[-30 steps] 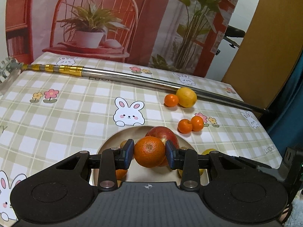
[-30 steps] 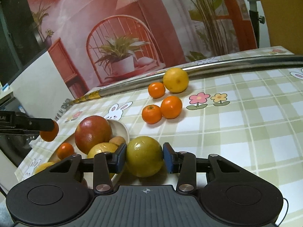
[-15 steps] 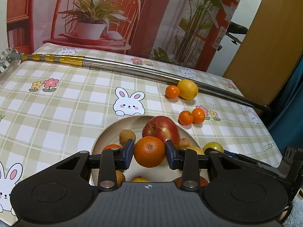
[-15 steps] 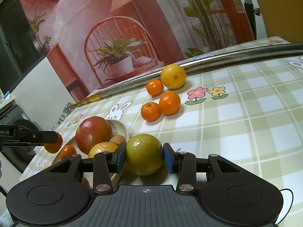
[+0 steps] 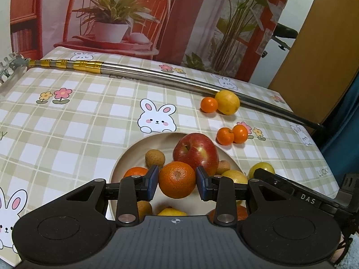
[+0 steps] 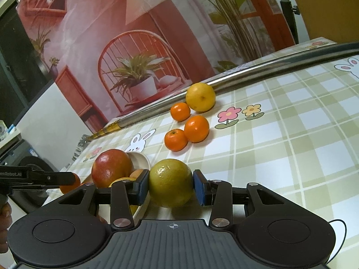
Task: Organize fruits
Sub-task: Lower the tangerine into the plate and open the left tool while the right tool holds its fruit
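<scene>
Two grippers, left gripper (image 5: 177, 182) pinching an orange (image 5: 177, 179) above the plate (image 5: 134, 152); right gripper (image 6: 171, 186) clamping a yellow-green citrus (image 6: 171, 182) beside it

Left gripper (image 5: 177, 182) over plate (image 5: 125, 157); apple (image 5: 195, 151) just ahead in it. 2 tangerines (image 5: 232, 134) touching, ahead-right on table (image 5: 67, 123). Lemon (image 5: 227, 102) further ahead, against pole (image 5: 157, 77). Right gripper (image 6: 171, 187) right of plate.
</scene>
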Action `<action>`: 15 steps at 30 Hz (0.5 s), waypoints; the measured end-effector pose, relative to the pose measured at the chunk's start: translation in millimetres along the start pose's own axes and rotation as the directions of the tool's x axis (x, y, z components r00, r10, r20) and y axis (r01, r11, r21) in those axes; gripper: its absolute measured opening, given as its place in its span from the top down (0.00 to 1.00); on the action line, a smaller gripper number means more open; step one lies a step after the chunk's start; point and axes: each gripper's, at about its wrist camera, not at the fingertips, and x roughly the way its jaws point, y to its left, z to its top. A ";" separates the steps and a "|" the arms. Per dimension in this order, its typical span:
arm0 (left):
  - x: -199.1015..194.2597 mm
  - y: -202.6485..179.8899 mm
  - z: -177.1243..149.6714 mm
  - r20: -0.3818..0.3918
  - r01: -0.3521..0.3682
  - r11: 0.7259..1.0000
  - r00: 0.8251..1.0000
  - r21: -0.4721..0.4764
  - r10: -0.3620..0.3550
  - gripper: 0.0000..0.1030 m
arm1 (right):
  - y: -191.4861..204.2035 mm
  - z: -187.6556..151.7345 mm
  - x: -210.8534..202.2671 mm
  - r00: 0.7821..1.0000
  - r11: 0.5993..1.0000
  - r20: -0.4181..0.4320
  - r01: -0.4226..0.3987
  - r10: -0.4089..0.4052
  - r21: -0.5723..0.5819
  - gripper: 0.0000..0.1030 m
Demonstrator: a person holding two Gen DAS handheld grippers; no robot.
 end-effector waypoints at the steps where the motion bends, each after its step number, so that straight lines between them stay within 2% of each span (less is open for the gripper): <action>1: 0.1 0.9 0.9 0.002 -0.004 1.000 1.000 0.000 0.004 0.63 | 0.2 -0.2 -0.2 1.000 1.000 0.001 0.000 0.000 0.000 0.63; 4: -4.2 8.5 8.1 0.031 -0.026 1.000 0.999 -0.012 0.027 0.63 | -0.2 -0.6 -0.8 1.000 1.000 0.005 -0.001 0.001 0.005 0.63; 9: -11.7 30.0 24.6 0.055 -0.043 0.995 0.997 -0.086 0.048 0.63 | -0.3 -0.7 -0.9 1.000 1.000 0.007 -0.003 0.003 0.013 0.63; 15: -0.8 28.6 28.0 0.028 -0.046 0.997 0.998 -0.064 0.048 0.63 | 0.2 -0.7 -0.8 1.000 1.000 0.003 -0.001 0.001 0.008 0.63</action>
